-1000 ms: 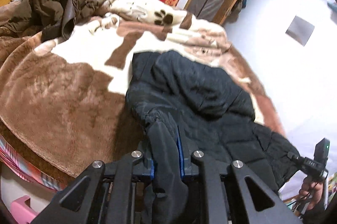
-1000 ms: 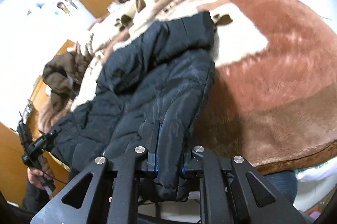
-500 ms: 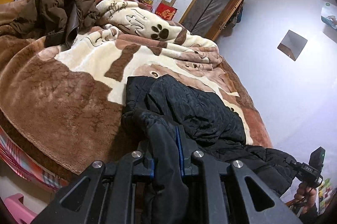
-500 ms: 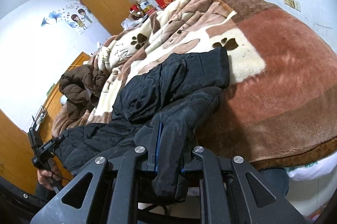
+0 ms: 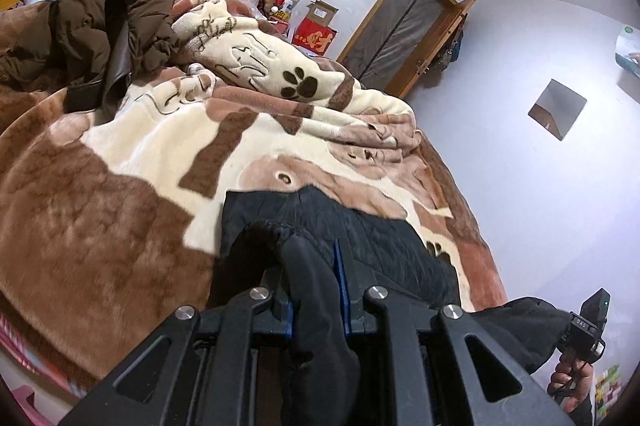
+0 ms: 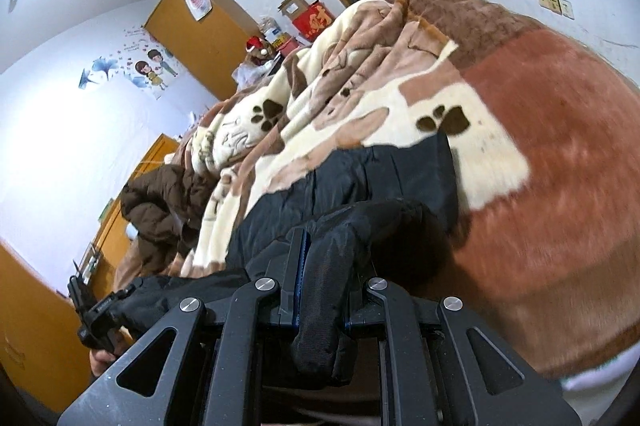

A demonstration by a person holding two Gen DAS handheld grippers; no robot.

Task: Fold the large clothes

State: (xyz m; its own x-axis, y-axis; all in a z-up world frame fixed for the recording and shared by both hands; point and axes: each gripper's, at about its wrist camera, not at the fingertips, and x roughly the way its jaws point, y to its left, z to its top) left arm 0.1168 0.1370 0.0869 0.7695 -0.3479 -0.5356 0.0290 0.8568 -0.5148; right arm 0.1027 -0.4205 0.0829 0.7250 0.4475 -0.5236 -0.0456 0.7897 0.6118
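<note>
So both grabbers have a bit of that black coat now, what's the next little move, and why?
Probably carry the pinched edge forward over the coat and lay it down. Both the left gripper and the right gripper are shut on the black coat's near edge, lifted off the blanket, while its far part lies flat there. That would fold it in half.

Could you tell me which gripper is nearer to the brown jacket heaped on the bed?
Left. The left gripper holds the black coat on the brown jacket's side; the right gripper grips its far edge.
</note>
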